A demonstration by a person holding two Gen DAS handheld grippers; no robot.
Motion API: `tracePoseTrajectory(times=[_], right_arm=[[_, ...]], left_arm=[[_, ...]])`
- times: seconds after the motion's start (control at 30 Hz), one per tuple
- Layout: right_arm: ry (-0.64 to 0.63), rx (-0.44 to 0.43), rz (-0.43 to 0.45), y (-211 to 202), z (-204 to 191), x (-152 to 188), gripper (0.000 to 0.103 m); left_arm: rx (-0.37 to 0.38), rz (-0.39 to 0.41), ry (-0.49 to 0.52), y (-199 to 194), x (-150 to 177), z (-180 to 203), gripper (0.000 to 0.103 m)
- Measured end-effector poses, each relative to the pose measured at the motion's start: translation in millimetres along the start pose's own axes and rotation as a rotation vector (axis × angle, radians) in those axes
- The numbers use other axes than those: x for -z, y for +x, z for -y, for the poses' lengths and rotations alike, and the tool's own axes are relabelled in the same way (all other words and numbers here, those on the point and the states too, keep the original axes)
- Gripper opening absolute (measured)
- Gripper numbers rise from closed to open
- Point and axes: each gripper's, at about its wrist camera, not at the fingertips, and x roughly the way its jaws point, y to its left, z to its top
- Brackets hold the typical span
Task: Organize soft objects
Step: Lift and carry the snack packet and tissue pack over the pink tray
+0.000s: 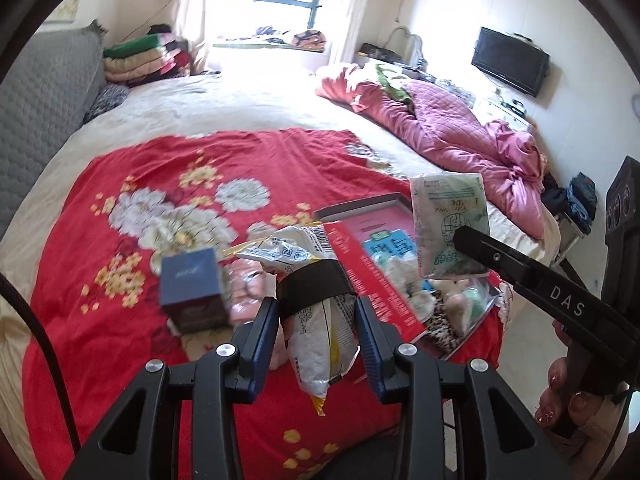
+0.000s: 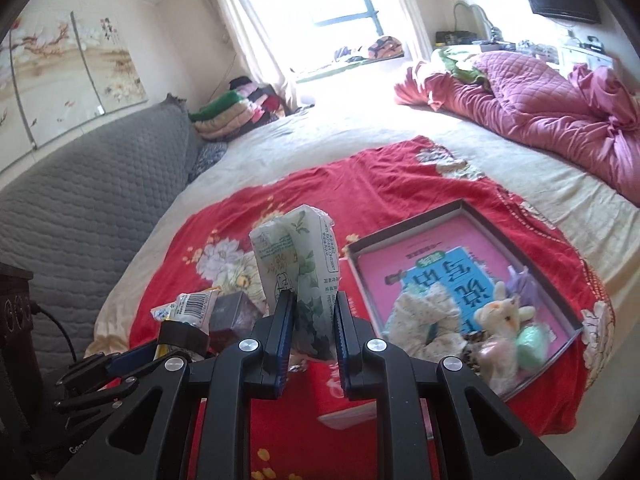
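Note:
My left gripper (image 1: pixel 316 314) is shut on a white and yellow snack bag (image 1: pixel 316 344) that has a black band around its middle, and holds it above the red floral cloth (image 1: pixel 120 320). My right gripper (image 2: pixel 313 304) is shut on a green and white tissue packet (image 2: pixel 298 256), which stands up from its fingers. The left wrist view shows that packet (image 1: pixel 450 224) raised over the tray. The shallow red tray (image 2: pixel 460 203) holds a pink book, a white cloth and a plush bunny (image 2: pixel 504 316). In the right wrist view the left gripper (image 2: pixel 132 360) and its snack bag (image 2: pixel 192 308) sit at lower left.
A dark blue box (image 1: pixel 192 292) stands on the cloth left of the tray (image 1: pixel 360 210). A crumpled pink quilt (image 2: pixel 560 104) lies at the far right of the bed, and folded blankets (image 1: pixel 144 60) are stacked near the grey headboard (image 2: pixel 100 200). A hand (image 1: pixel 560 392) grips the right gripper's handle.

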Motion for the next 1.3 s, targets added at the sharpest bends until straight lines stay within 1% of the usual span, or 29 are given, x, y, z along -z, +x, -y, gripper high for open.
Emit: tracePoseTrajectory(times=[0.07, 0.17, 0.43, 0.57, 0.67, 1.0, 1.17, 1.3], right_arm=[[0.002, 0.018, 0.016, -7, 8, -3, 0.020], [0.003, 0.071, 0.043, -18, 23, -6, 0.020], [0.064, 0.144, 0.093, -39, 74, -13, 0.020], [0.094, 0.187, 0.111, -48, 100, -13, 0.020], [0.121, 0.209, 0.116, -53, 119, -11, 0.020], [0.206, 0.277, 0.110, -55, 169, 1, 0.020], [0.227, 0.280, 0.091, -46, 180, 6, 0.020], [0.239, 0.278, 0.067, -34, 186, 9, 0.020]], left_arm=[[0.006, 0.002, 0.015, 3, -5, 10, 0.039], [0.020, 0.003, 0.046, 8, -11, 30, 0.039], [0.063, 0.004, 0.115, 23, -26, 77, 0.039], [0.083, -0.010, 0.148, 37, -32, 101, 0.039], [0.098, -0.039, 0.167, 54, -33, 115, 0.039], [0.099, -0.135, 0.203, 111, -20, 140, 0.039], [0.103, -0.178, 0.210, 133, -13, 145, 0.039], [0.108, -0.196, 0.214, 148, -10, 150, 0.039]])
